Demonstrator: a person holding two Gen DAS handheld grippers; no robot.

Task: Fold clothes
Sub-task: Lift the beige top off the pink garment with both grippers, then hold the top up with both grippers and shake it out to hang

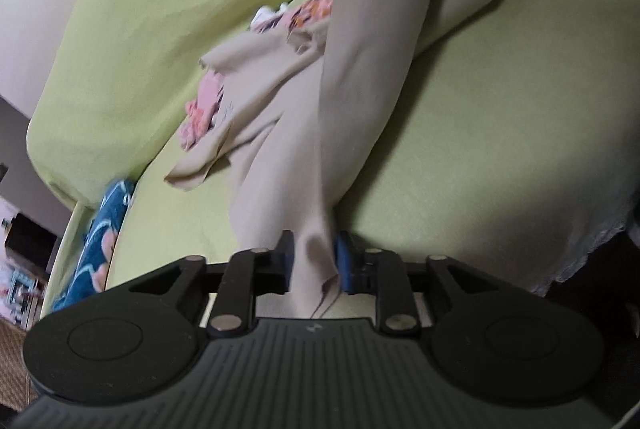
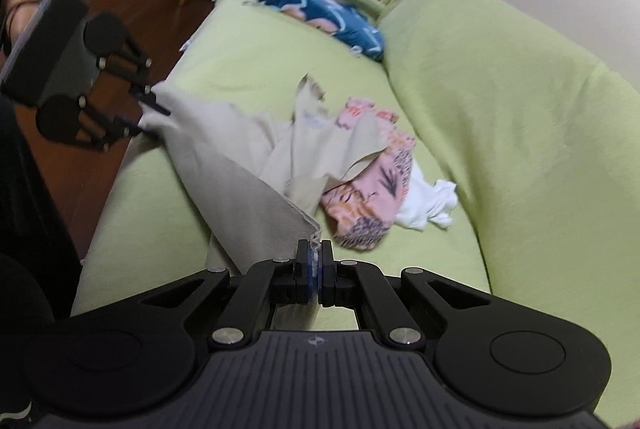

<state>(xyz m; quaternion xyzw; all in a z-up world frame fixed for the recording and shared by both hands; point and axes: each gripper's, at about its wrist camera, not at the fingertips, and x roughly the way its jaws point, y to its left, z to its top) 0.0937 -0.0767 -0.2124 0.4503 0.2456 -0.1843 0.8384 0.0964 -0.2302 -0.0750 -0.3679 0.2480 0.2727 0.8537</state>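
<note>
Pinching the beige garment (image 2: 224,165) between them, both tools (image 1: 312,261) (image 2: 315,265) are seemingly just starting the fold

No legible text, brand, no. or label showed in either view. Each gripper body carried only a tiny embossed round emblem, left gripper (image 1: 311,261), right gripper (image 2: 315,261), w/o readable letters. Background shelf items were too blurred to read.
</note>
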